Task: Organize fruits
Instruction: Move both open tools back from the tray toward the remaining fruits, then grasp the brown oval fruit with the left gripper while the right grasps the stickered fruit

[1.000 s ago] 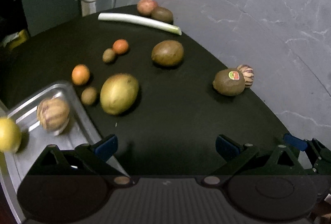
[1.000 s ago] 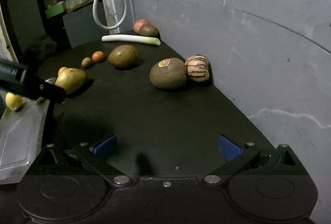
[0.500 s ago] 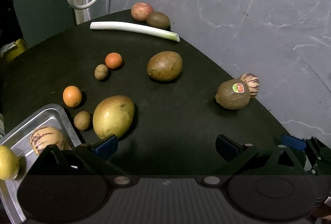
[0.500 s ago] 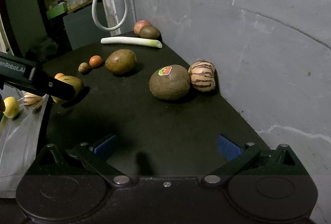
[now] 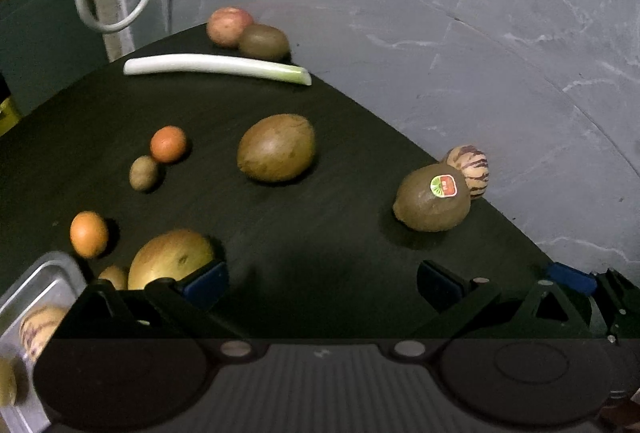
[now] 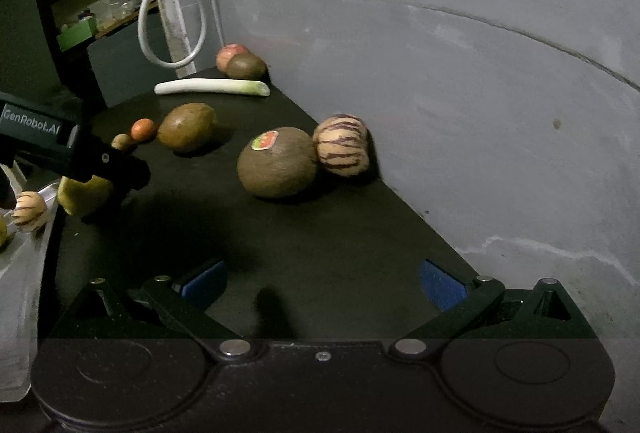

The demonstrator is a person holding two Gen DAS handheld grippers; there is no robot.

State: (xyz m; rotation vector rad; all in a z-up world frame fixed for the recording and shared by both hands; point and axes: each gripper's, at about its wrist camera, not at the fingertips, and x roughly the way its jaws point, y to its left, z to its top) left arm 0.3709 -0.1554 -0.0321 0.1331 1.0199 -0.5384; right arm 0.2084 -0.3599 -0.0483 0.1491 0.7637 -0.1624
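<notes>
Resting beside striped fruit (image 6: 342,145): brown stickered kiwi (image 6: 277,162); left claw (image 5: 320,279), right claw (image 6: 323,279) spread, empty.

On the table (image 5: 320,233), the stickered fruit (image 5: 432,199) touches the striped fruit (image 5: 470,169) behind it, beside the wall (image 5: 480,33). The leek (image 5: 216,67) lies across the far end, two fruits (image 5: 248,35) behind it. At left, the tray (image 5: 40,281) holds what appears to be another striped fruit (image 5: 38,327).
</notes>
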